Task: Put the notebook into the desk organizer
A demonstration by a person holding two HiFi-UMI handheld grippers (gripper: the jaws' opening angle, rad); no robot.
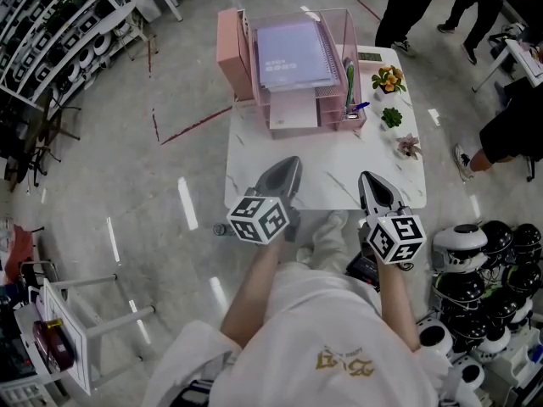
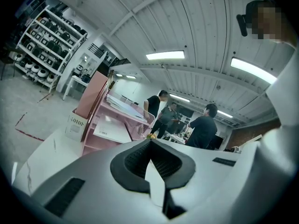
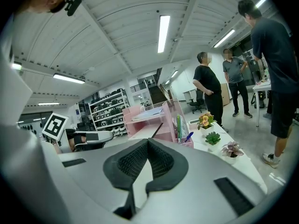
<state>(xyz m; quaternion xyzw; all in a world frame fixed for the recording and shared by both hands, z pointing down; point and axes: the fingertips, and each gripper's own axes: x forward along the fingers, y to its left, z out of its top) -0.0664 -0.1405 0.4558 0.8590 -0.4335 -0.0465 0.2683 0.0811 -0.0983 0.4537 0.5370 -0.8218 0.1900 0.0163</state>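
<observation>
Left gripper [image 2: 150,143] closed all the way, ribbed pads pressed together at the tips, nothing between them. Right gripper [image 3: 147,140] likewise closed and empty, pads meeting at the front. Both held side by side over the near edge of the white marbled bench [image 1: 339,172], pointing toward its far end, well apart from everything standing on it.

Notebook [image 1: 294,51], lilac cover, spiral-bound, lying flat on the top tray of the pink desk organizer [image 1: 227,45] at the far end of the bench. Below it, more pink trays, with a pale sheet [image 1: 293,113] sticking out of a lower one. At the organizer's right front corner, a narrow upright compartment with pens [image 1: 349,87], green and blue among them.

Along the right edge of the bench, three small potted plants in a row: orange-flowered plant [image 1: 389,79] farthest, green succulent [image 1: 391,117] in the middle, pinkish plant [image 1: 408,146] nearest.

On the floor to the person's right, a cluster of round black-and-white helmet-like shells [image 1: 484,253]. At upper left, metal shelving [image 1: 59,32] stocked with similar gear. Beyond the bench, bystanders [image 1: 407,7] in dark clothes, cut off at the top edge of the head view. Left of the bench, red tape marks [image 1: 191,125] on the glossy grey floor
</observation>
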